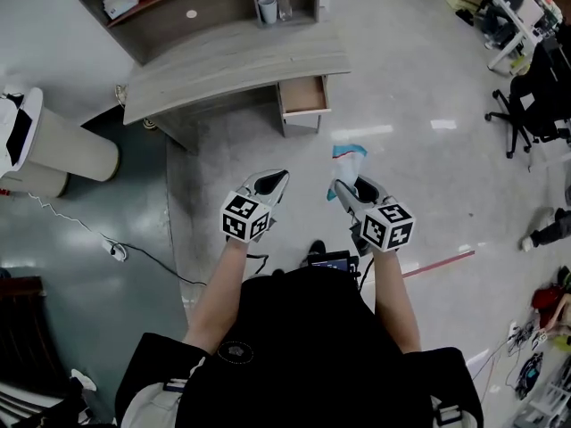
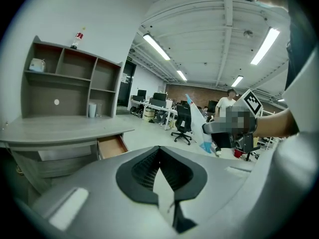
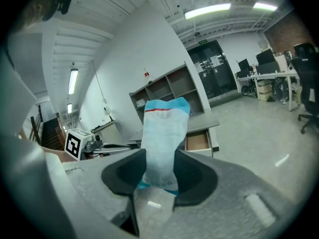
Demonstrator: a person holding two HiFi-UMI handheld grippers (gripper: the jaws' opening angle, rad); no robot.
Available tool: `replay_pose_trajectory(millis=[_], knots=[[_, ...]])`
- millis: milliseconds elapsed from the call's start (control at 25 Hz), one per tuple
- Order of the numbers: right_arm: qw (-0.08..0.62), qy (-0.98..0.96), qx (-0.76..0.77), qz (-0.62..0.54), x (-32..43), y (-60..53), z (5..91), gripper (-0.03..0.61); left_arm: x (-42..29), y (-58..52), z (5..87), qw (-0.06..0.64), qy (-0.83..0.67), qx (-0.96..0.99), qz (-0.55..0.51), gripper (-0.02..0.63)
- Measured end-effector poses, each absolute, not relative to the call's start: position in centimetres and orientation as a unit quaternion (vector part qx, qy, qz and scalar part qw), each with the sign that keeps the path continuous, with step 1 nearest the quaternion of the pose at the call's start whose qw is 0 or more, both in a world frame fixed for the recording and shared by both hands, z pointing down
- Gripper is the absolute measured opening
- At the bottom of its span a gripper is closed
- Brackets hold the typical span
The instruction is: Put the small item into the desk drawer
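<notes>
The small item is a light blue and white packet [image 1: 350, 156] [image 3: 162, 138] with a red stripe near its top. My right gripper [image 1: 346, 188] [image 3: 160, 171] is shut on its lower end and holds it upright above the floor. My left gripper [image 1: 275, 184] [image 2: 160, 176] hangs beside it on the left, shut, with nothing between its pads. The grey desk [image 1: 232, 61] stands ahead, some way off. Its wooden drawer [image 1: 303, 94] [image 2: 112, 146] [image 3: 198, 142] is pulled open at the desk's right end and looks bare inside. In the left gripper view the packet [image 2: 198, 123] appears at the right.
A shelf unit stands on the desk's back with a cup [image 1: 268, 9] in it. A white cylindrical stand [image 1: 53, 145] is at the left, and a cable [image 1: 116, 250] trails over the floor. Office chairs [image 1: 526, 105] and desks fill the far right.
</notes>
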State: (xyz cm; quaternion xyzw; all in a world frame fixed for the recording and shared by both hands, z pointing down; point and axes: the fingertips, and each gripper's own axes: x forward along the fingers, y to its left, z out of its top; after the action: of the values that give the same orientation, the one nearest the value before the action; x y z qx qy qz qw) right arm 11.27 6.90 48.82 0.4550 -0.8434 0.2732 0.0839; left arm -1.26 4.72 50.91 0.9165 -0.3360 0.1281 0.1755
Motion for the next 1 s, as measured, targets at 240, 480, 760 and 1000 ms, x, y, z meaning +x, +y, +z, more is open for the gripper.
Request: replay_pose_trajectory(millis=[240, 480, 760, 1000], knots=[[0.083, -0.851, 0.438, 0.276, 13.4, 4.5, 49.0, 0.169, 0.4, 2.8, 51.0, 0.176, -0.356, 0.909, 0.131, 0.002], [0.081, -0.857, 0.424, 0.28, 14.7, 3.0, 49.2, 0.167, 1.7, 1.8, 50.5, 0.168, -0.369, 0.904, 0.137, 0.002], [0.082, -0.857, 0.414, 0.295, 15.3, 2.3, 50.7, 0.167, 1.8, 1.3, 51.8, 0.178, -0.382, 0.895, 0.145, 0.002], [0.085, -0.856, 0.413, 0.299, 15.0, 0.9, 51.3, 0.167, 1.6, 0.3, 52.8, 0.187, -0.381, 0.893, 0.146, 0.002]])
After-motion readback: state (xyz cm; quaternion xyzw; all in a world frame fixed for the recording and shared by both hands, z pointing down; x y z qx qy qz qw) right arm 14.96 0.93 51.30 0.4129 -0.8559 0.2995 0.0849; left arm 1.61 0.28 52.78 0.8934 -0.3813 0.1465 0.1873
